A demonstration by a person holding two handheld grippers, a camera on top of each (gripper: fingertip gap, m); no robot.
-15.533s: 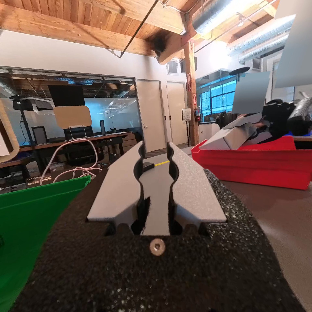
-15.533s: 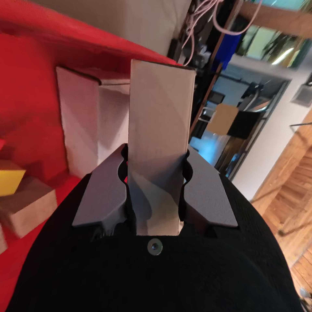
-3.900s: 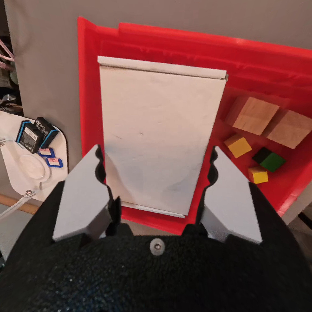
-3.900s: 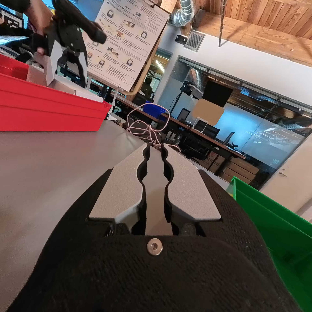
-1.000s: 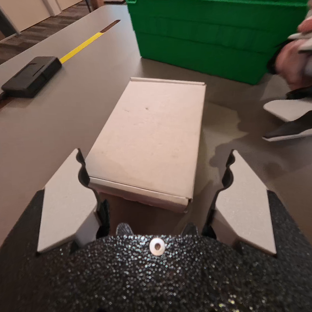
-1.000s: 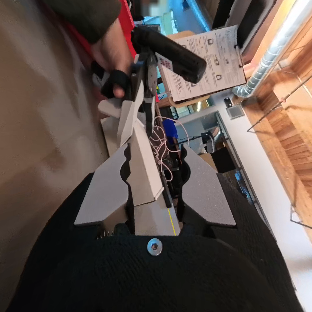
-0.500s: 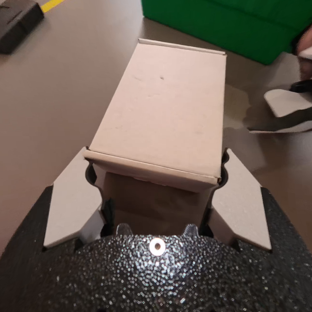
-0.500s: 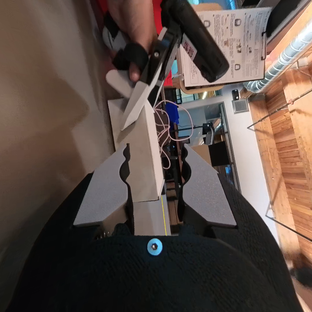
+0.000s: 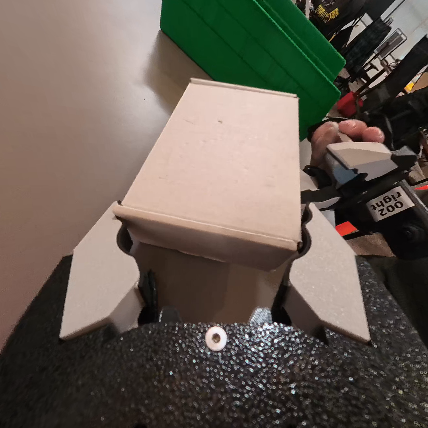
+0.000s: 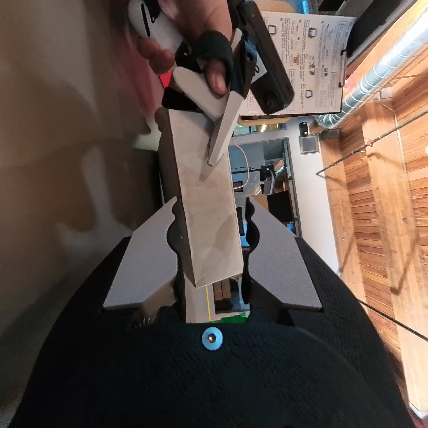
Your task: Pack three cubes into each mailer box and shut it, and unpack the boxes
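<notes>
A closed white mailer box point(image 9: 220, 150) lies on the grey table point(image 9: 58, 115). My left gripper point(image 9: 212, 205) is shut on the box's near end, with a pad pressed on each long side. My right gripper point(image 10: 212, 198) straddles the box's side wall point(image 10: 208, 220). Its left pad touches the box, and a thin gap shows at its right pad, so it is open. The right gripper also shows in the left wrist view point(image 9: 324, 178), beside the box's right side, with a hand behind it. One left finger point(image 10: 222, 129) lies against the box in the right wrist view. No cubes are in view.
A green bin point(image 9: 243, 46) stands on the table just beyond the box's far end. A clipboard with a printed sheet point(image 10: 312, 64) stands behind the left gripper. Bare table lies to the left of the box.
My left gripper moved forward over the box's near end and closed on its sides. My right gripper slid further along the box's side and its fingers narrowed a little.
</notes>
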